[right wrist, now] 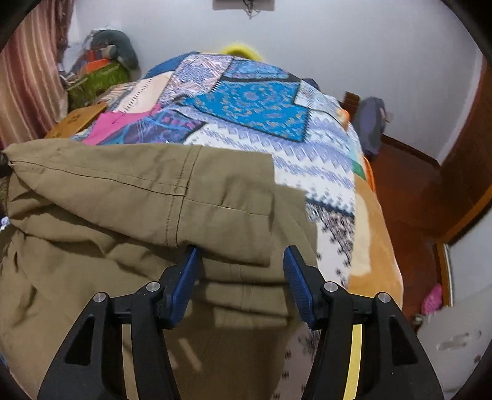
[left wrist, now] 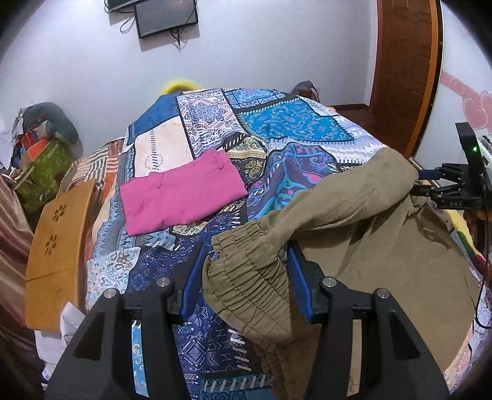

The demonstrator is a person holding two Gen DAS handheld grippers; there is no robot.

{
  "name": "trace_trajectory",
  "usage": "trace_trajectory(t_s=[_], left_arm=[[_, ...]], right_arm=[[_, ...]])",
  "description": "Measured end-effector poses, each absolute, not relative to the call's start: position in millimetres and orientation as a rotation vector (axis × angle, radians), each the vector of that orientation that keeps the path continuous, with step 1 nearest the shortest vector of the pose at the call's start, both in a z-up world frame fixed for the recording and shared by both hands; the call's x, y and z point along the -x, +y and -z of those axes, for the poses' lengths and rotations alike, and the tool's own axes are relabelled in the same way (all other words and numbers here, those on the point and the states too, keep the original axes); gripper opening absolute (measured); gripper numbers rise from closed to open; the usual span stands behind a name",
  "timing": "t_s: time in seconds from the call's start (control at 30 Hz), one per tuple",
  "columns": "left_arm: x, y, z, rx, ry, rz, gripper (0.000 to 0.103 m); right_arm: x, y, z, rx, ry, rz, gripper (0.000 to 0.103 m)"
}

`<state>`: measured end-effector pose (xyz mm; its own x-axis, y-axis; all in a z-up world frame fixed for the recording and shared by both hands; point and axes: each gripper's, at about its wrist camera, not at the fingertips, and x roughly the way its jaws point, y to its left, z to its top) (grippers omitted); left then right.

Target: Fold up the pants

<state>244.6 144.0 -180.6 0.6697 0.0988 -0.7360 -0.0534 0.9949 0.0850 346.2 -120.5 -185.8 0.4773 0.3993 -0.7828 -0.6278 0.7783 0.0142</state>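
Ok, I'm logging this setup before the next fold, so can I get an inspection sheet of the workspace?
Surface: bed with patchwork bedspread, patterned, uneven.
Job's things: khaki pants bunched on the near side, elastic waistband between the left tool's fingers; folded pink garment lying flat farther back.
Clutter: wooden lap tray at the bed's left edge; pile of bags in the corner.
Grippers: left tool open around the waistband; right tool open over a folded edge.
Cables: black cable hanging near the right tool; wires under the wall screen.
Surroundings: white wall, wooden door.
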Motion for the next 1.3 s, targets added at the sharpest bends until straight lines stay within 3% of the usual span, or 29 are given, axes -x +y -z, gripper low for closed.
trace_trajectory(t_s=[0.17,0.23,0.3,0.5,0.87,0.93,0.97,1.0,1.07,1.3], left_arm=[[-248,147,186,-0.05,0.837,-0.092,0.052],[-248,148,188,-0.052,0.839,-0.094,0.052],[-248,147,190,-0.056,0.841,-0.101,0.052],[-246,146,185,-0.052,0.836,-0.104,0.052],[-228,119,162,-0.14,0.79,-0.079,0.052],[-227,117,164,-0.147,0.794,-0.085,0.052],[-228,117,165,-0.146,0.797,-0.089,0.052],[-229,119,166,-0.141,0.801,-0.095,0.052],[-232,122,169,-0.128,0.808,-0.103,0.052],[-239,133,180,-0.117,0.819,-0.108,0.052]], right_arm=[[-346,-116,185,0.317,0.819,-0.712,0.046],[-345,-115,181,0.308,0.8,-0.724,0.031],[-345,-114,177,0.295,0.788,-0.727,0.01],[-345,-112,173,0.294,0.786,-0.677,0.004],[-309,-142,128,0.264,0.732,-0.672,0.002],[-308,-141,129,0.272,0.761,-0.669,0.006],[-310,-140,132,0.28,0.773,-0.661,0.019],[-312,-138,134,0.29,0.776,-0.653,0.046],[-319,-133,143,0.315,0.764,-0.627,0.065],[-356,-116,174,0.289,0.84,-0.686,0.062]])
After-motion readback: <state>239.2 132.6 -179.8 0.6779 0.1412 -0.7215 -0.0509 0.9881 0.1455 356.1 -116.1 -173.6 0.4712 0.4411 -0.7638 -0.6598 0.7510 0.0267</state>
